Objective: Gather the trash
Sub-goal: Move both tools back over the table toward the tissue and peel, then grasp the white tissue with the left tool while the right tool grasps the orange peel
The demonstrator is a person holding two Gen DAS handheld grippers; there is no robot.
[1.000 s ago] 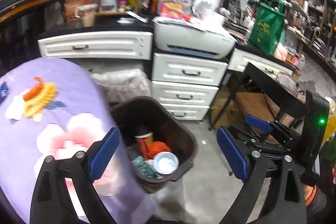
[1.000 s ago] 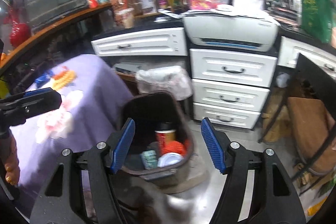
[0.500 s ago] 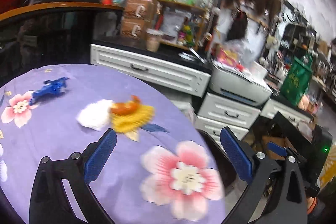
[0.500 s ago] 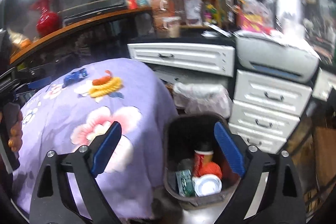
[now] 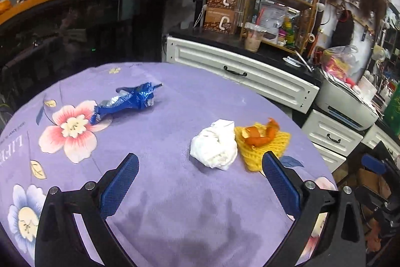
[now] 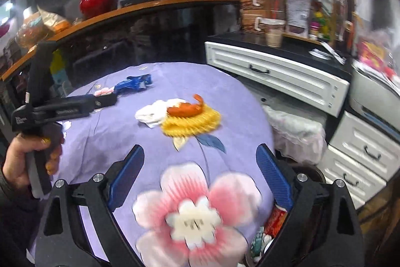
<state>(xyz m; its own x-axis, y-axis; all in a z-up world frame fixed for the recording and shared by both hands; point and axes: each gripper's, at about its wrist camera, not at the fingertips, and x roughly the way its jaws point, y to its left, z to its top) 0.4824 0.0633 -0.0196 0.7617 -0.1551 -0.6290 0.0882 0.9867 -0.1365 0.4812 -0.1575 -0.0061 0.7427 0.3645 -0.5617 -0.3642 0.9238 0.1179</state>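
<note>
A round table under a purple flowered cloth (image 5: 175, 192) carries three pieces of trash. A blue foil wrapper (image 5: 127, 101) lies at the far left. A crumpled white tissue (image 5: 215, 147) touches a yellow foam net (image 5: 265, 144) with orange peel (image 5: 257, 139) on top. My left gripper (image 5: 200, 167) hovers open and empty just short of the tissue. My right gripper (image 6: 200, 154) is open and empty over the cloth's near edge, with the tissue (image 6: 152, 113) and the net (image 6: 192, 121) beyond it. In the right wrist view a hand (image 6: 25, 162) holds the left gripper (image 6: 75, 106) at the left.
A dark trash bin (image 6: 308, 170) with a red cup (image 6: 276, 219) and other rubbish stands by the table's right edge. White drawers (image 6: 275, 76), a printer (image 5: 345, 104) and cluttered shelves (image 5: 275, 4) lie behind. A bagged bundle (image 6: 295, 129) sits beside the table.
Both views have swung left from the bin to the tabletop. The right gripper's jaws have spread wider. The wrapper, tissue and net have not moved.
</note>
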